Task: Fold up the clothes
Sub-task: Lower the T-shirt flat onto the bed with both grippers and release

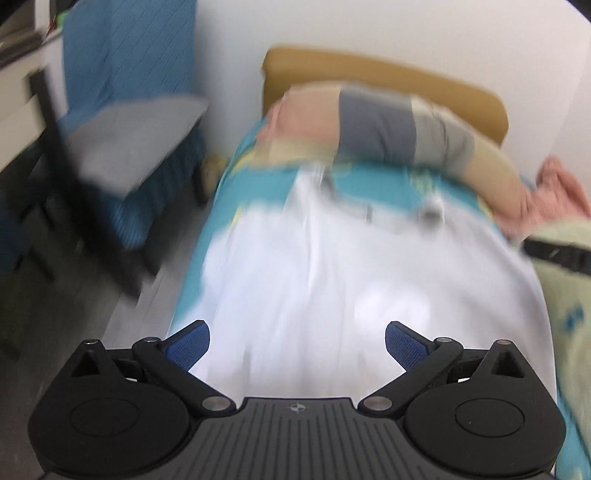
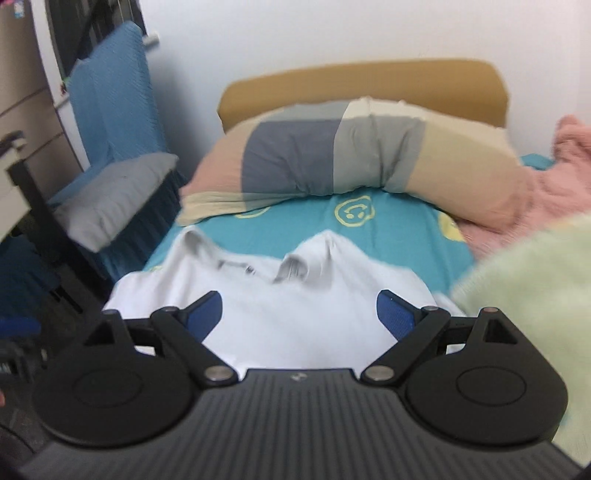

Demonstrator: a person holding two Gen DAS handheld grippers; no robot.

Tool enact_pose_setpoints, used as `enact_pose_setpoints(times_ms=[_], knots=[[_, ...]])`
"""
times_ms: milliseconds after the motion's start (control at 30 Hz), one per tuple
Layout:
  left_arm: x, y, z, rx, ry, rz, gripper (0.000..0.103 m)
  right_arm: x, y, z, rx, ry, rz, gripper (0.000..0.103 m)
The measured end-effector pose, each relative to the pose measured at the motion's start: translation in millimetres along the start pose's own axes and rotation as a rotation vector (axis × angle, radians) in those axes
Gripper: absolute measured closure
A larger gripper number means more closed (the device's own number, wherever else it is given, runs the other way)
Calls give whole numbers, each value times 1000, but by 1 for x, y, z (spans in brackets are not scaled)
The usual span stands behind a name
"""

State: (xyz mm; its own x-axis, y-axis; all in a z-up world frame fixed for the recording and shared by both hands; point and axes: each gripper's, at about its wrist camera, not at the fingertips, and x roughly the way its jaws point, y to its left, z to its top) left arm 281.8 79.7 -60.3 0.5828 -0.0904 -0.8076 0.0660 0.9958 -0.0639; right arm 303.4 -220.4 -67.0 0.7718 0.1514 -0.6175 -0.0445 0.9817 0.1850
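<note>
Right wrist view shows a white wall [image 2: 295, 33] behind a bed [image 2: 399, 225] with a teal smiley-print sheet and tan headboard [image 2: 362, 85]. A blue-covered chair [image 2: 110, 103] stands beside it, a colour-block pillow [image 2: 351, 162] and pink blanket [image 2: 554, 192] at its head. The white collared shirt [image 2: 288, 317] lies flat on the sheet, collar toward the pillow. Both the right gripper [image 2: 299, 314] and left gripper [image 1: 297, 345] hover spread wide, empty.

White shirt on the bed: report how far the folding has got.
Done: the white shirt is laid out on the teal sheet, collar toward the pillow. No fold shows yet. In hand: nothing; the left claw and right claw are both open above the shirt. Left: all the folding.
</note>
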Motion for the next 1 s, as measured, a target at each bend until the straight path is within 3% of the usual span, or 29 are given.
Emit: enact_pose_setpoints(times_ms=[167, 300, 400, 500, 533, 600, 700, 767, 800, 833, 900, 1000], knots=[[-51, 25, -94, -83, 185, -14, 5, -105, 6, -73, 4, -5, -44, 11], [-72, 25, -152, -105, 322, -32, 16, -170, -7, -128, 79, -12, -28, 11], [-81, 16, -182, -78, 367, -21, 22, -202, -18, -158, 119, -34, -32, 11], [-81, 1, -206, -38, 389, 47, 24, -217, -30, -180, 150, -51, -44, 11], [-79, -3, -214, -28, 402, 69, 34, -221, -33, -187, 161, -57, -48, 11], [-72, -9, -220, -34, 418, 90, 43, -231, -41, -202, 182, -68, -55, 11], [-60, -9, -225, -33, 457, 99, 47, -225, -47, -210, 193, -43, -64, 11], [-55, -8, -227, -31, 469, 99, 58, -220, -51, -214, 206, -27, -62, 11], [-54, -7, -226, -22, 473, 102, 67, -217, -53, -214, 217, -20, -51, 11], [-55, -4, -225, -14, 480, 108, 83, -214, -55, -215, 225, -13, -44, 11], [-61, 5, -220, -4, 491, 118, 98, -208, -58, -217, 238, 1, -36, 11], [-75, 25, -206, -3, 500, 139, 99, -201, -61, -218, 251, 17, -41, 11]])
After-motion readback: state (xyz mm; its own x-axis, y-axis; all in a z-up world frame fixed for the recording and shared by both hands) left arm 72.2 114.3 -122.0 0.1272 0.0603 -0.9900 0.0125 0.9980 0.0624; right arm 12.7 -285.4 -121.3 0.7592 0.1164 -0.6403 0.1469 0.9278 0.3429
